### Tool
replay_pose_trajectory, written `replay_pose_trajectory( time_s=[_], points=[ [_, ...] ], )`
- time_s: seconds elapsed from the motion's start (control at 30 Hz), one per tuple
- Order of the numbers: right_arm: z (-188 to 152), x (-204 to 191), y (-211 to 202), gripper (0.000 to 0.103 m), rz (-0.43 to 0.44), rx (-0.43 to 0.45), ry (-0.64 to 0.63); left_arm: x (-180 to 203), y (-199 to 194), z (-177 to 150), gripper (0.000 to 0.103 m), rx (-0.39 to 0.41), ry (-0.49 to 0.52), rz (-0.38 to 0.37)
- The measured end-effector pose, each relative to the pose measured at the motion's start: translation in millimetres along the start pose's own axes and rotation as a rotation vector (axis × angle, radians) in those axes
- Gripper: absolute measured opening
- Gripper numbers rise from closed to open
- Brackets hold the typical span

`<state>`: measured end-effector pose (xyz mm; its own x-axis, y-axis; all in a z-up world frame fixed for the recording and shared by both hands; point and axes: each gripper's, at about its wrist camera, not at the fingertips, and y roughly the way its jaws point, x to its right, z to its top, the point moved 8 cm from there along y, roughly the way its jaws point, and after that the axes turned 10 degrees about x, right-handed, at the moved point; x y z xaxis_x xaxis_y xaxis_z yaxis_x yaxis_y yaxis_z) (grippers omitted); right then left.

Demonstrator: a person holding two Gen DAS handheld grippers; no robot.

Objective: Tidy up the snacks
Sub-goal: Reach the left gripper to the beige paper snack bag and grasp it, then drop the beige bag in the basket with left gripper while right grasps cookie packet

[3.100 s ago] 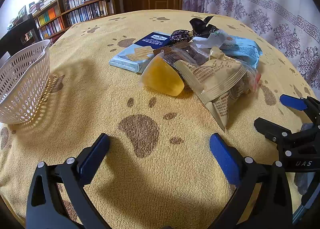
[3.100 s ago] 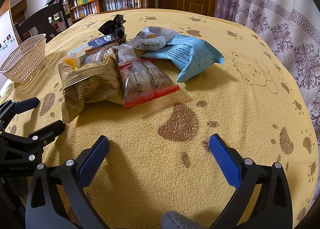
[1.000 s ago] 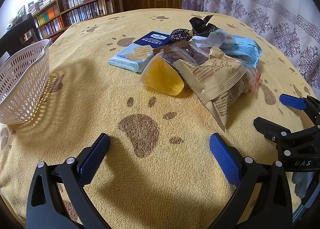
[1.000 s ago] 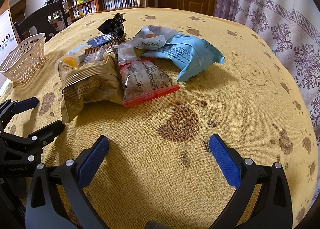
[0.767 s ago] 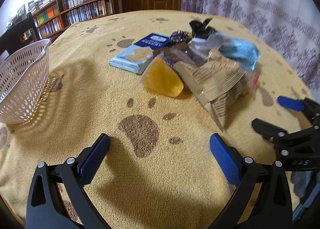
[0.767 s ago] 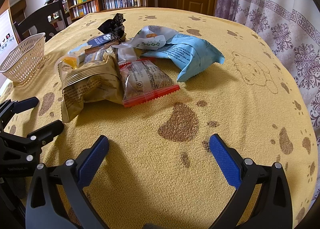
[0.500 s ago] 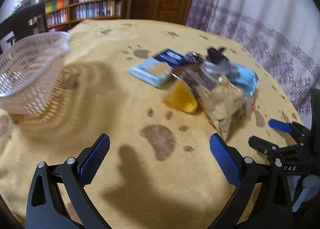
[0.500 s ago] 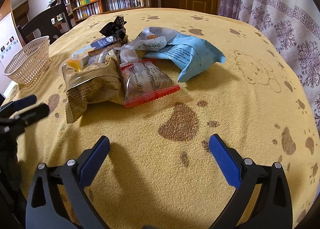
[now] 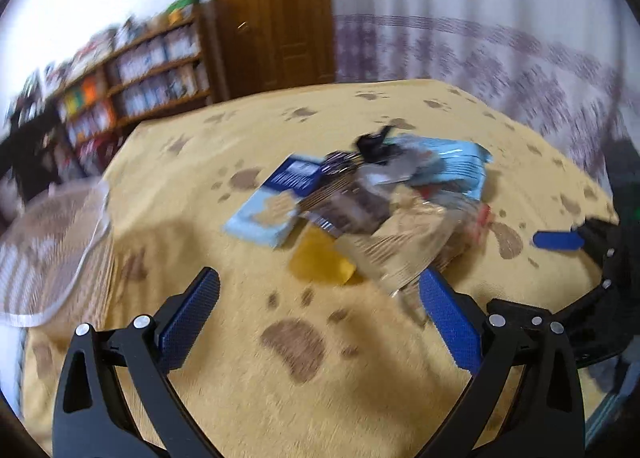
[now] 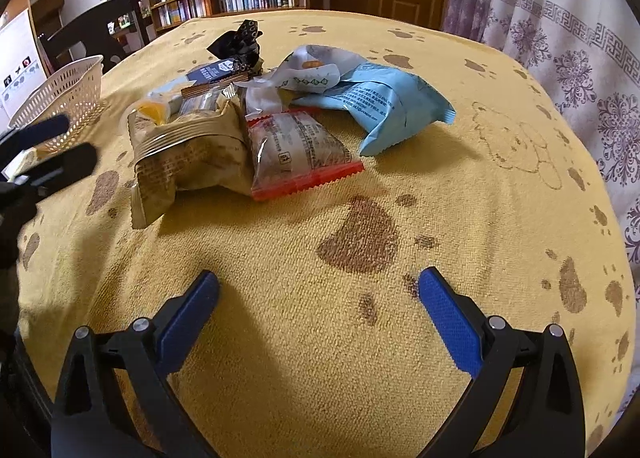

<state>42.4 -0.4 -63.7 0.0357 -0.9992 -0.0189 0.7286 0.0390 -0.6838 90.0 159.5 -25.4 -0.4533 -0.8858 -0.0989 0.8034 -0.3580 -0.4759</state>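
Our left claw [image 9: 316,310] has risen and swung in the last second: a moment ago it sat low over the yellow paw-print cloth with a steady view, and now its picture is smeared with motion and looks down on the table [image 9: 248,390] from higher up. Its blue-padded jaws stand wide apart with nothing between them. Our right claw [image 10: 318,308] has barely shifted; it hovers low over the cloth, jaws likewise spread and empty, near the pile but touching no packet. Just ahead of the left claw lies the heap of snacks, none of which has moved: the yellow jelly cup [image 9: 322,262] nearest, the tan crinkled bag [image 10: 188,162] overlapping it, the red-edged clear packet [image 10: 300,154] touching the tan bag, the pale blue cracker box [image 9: 276,206] behind, and the light blue pouch [image 10: 384,106] and small black packet [image 10: 240,38] at the far side. The white basket [image 9: 48,250] stands well apart to the left, and in the right wrist view we see no snack in it, though we cannot see to its bottom. We judge that the sorting has not begun in earnest and the left claw is only now setting out, probably towards the jelly cup or the tan bag on its side of the pile. The packets overlap, so lifting one may drag its neighbours along.
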Motion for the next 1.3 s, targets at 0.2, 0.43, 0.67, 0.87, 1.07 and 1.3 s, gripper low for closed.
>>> replay_pose_trajectory(
  time_s=[0.2,0.43,0.67,0.87,1.07,1.3],
  points=[
    [2,5,-4,0.098,0.029,0.009,0.004,37,20,12,0.101,0.013,0.092,-0.122],
    [10,38,-7,0.098,-0.003,0.020,0.058,58,49,4,0.085,-0.042,0.196,-0.164],
    [16,40,-12,0.098,0.015,0.046,0.067,57,49,2,0.074,-0.041,0.150,-0.196],
    [17,32,-12,0.098,0.024,0.052,0.046,51,34,-2,0.072,-0.034,0.110,-0.209],
    [19,31,-16,0.098,0.028,0.063,0.053,40,4,-1,0.072,0.005,0.084,-0.203],
    [21,27,-17,0.098,0.040,0.073,0.065,-1,-25,10,0.072,0.048,0.007,-0.152]
  ],
)
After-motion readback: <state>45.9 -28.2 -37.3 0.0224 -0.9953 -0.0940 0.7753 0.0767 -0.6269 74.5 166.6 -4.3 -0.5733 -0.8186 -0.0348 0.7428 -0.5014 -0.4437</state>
